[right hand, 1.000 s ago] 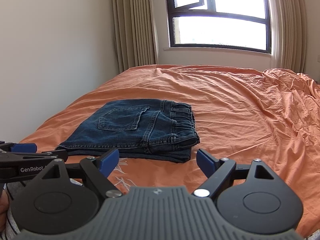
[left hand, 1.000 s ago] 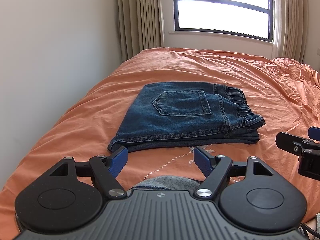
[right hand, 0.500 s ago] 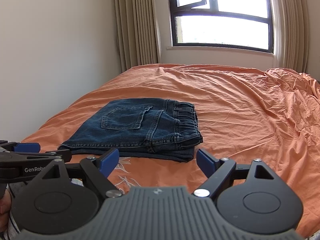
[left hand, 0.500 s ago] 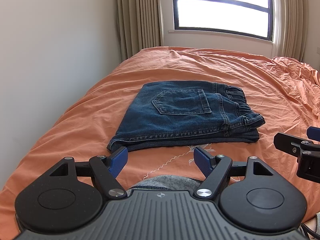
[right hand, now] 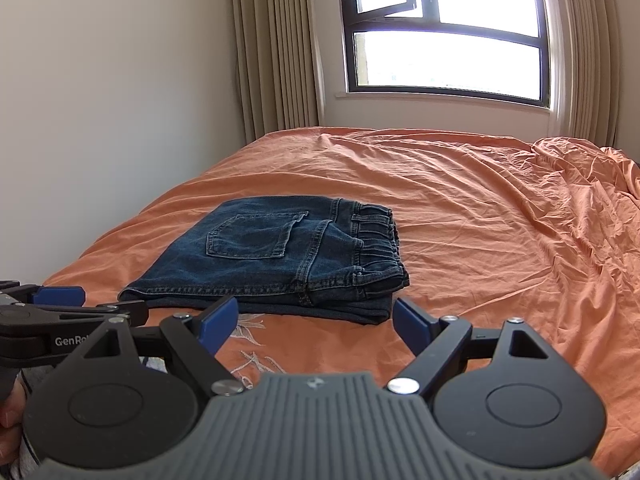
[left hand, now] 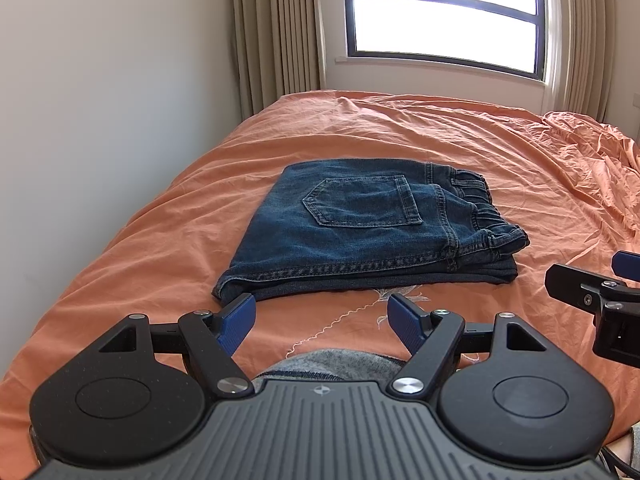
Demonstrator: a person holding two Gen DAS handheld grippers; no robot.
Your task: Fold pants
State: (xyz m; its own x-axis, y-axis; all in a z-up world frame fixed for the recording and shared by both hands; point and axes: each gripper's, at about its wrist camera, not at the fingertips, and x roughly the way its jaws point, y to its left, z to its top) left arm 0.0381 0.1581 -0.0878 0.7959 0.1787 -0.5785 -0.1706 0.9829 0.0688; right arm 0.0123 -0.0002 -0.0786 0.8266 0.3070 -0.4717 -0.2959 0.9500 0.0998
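Dark blue denim pants (left hand: 360, 232) (right hand: 280, 256) lie folded into a flat rectangle on the orange bed, back pocket up, elastic waistband to the right. My left gripper (left hand: 322, 318) hangs open just in front of the pants' near edge, nothing between its blue pads. My right gripper (right hand: 316, 318) is also open and empty, held short of the pants' near right corner. Each gripper shows at the edge of the other's view: the right gripper (left hand: 600, 280) and the left gripper (right hand: 60, 304).
The orange bedsheet (right hand: 500, 240) spreads wide to the right, rumpled at the far right. A white wall (left hand: 100, 120) runs along the bed's left side. Beige curtains (right hand: 276, 52) and a window (right hand: 448, 48) stand behind. A grey garment on the person (left hand: 328, 364) shows below the left gripper.
Both grippers have pulled back and risen slightly from the pants, still open. The folded pants have not moved.
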